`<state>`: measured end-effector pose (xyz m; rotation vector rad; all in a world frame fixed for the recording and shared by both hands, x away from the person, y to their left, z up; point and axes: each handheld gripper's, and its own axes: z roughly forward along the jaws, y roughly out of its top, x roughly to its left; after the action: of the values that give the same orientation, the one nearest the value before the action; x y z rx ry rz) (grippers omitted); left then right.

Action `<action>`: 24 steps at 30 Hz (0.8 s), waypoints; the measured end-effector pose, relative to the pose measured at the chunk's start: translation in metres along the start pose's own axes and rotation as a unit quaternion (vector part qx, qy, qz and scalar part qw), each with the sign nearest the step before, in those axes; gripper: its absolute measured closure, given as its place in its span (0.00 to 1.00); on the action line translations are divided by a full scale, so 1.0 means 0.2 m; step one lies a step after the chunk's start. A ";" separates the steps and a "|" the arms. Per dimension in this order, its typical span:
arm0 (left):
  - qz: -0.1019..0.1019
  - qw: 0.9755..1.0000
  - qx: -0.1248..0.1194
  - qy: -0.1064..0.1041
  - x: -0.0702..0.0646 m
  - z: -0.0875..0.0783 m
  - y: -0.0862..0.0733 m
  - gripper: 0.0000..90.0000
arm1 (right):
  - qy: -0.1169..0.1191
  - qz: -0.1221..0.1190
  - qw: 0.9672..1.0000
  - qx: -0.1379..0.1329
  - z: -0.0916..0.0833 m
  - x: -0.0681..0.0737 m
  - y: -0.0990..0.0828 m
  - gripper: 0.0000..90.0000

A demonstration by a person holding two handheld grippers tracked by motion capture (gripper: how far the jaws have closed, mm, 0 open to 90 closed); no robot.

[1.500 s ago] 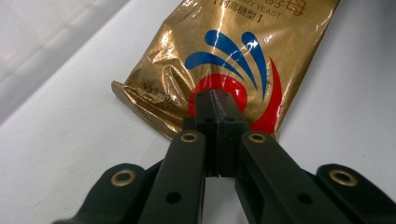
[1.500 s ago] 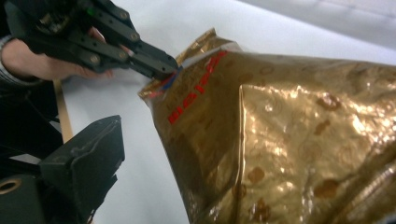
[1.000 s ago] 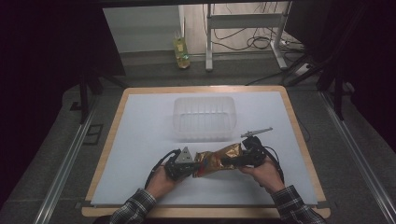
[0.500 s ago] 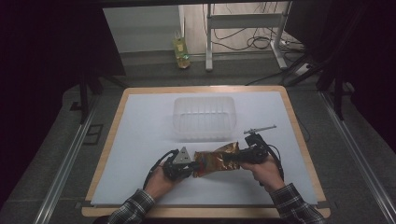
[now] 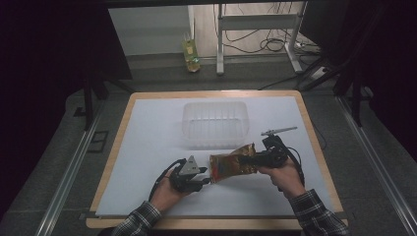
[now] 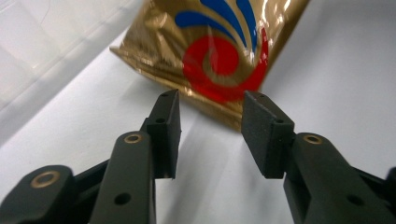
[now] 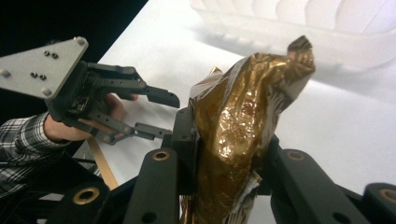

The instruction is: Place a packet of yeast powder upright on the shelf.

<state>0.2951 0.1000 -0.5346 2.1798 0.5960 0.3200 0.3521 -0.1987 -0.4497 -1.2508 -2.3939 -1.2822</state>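
A gold foil snack bag (image 5: 230,165) with a red and blue swirl hangs just above the white mat, between the two hands. My right gripper (image 5: 252,160) is shut on its right end; in the right gripper view the crumpled bag (image 7: 243,116) is pinched between the two black jaws. My left gripper (image 5: 206,180) sits at the bag's left end, and its jaws have just been opening. In the left gripper view the gripper (image 6: 210,116) stands open, with nothing between the pads and the bag (image 6: 219,51) just beyond the tips. The left gripper (image 7: 170,116) also shows across the bag in the right gripper view.
A clear plastic tub (image 5: 214,123) stands on the white mat (image 5: 147,132) just behind the bag. The table's wooden rim (image 5: 314,142) frames the mat. A yellow-green bottle (image 5: 191,51) and cables lie on the floor beyond the table.
The left gripper's jaws have parted and let go of the bag's left end. The right gripper has closed on the bag's right end and lifted it slightly.
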 end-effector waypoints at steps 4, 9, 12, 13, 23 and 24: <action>0.001 1.000 -0.003 -0.001 -0.01 -0.01 0.00 0.51 | -0.004 -0.003 1.000 -0.005 -0.03 0.00 0.02 0.78; 0.002 1.000 -0.006 -0.009 -0.03 -0.03 0.00 0.37 | -0.007 -0.003 1.000 -0.011 -0.06 0.01 0.03 0.78; 0.000 1.000 -0.011 -0.011 -0.03 -0.04 0.00 0.31 | -0.009 -0.005 1.000 -0.015 -0.07 0.01 0.05 0.78; -0.003 1.000 -0.014 -0.011 -0.03 -0.05 -0.01 0.28 | -0.009 -0.005 1.000 -0.015 -0.08 0.01 0.05 0.78; -0.006 1.000 -0.012 0.006 -0.05 -0.09 -0.02 0.13 | -0.012 -0.007 1.000 -0.026 -0.16 0.03 0.11 0.79; -0.010 1.000 -0.012 0.007 -0.05 -0.10 -0.03 0.12 | -0.012 -0.007 1.000 -0.028 -0.17 0.03 0.12 0.79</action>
<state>0.2764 0.1106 -0.5266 2.1497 0.6181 0.3314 0.3587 -0.2132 -0.4113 -1.2733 -2.4025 -1.3537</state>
